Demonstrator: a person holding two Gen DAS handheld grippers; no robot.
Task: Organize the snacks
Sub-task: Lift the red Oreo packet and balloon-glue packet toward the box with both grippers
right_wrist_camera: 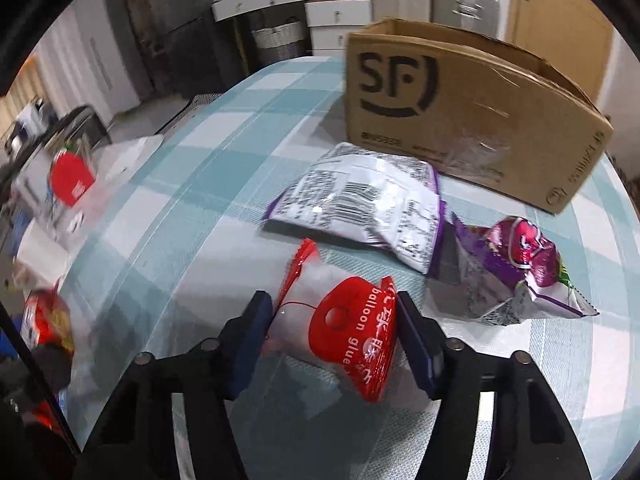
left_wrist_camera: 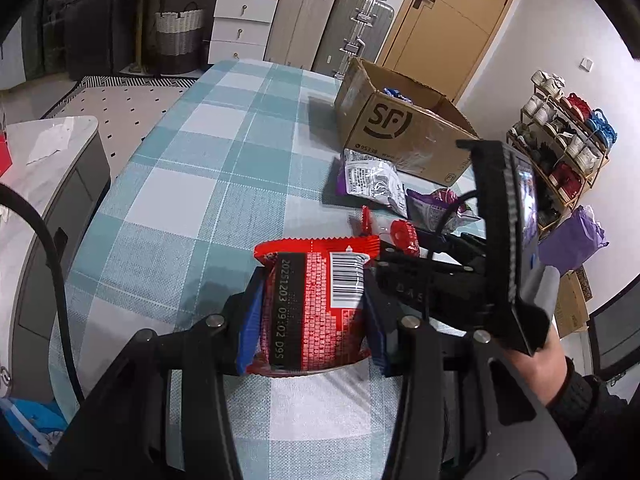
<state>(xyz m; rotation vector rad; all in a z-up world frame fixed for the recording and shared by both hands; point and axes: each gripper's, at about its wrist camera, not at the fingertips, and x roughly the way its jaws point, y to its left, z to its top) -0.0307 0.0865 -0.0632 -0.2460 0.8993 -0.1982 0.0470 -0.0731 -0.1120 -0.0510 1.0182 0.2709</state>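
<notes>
Ahead of my grippers: white drawer unit (left_wrist_camera: 240, 20), woven basket (left_wrist_camera: 178, 32), suitcases (left_wrist_camera: 360, 32), wooden door (left_wrist_camera: 452, 20); shoe rack (left_wrist_camera: 564, 148) right.

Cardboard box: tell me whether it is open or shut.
Open. The cardboard box stands upright on the table with its top flaps up, and a blue packet shows inside.

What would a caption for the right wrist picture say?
Right gripper straddling a red balloon-glue packet on the checked tablecloth, cardboard box behind.
</notes>
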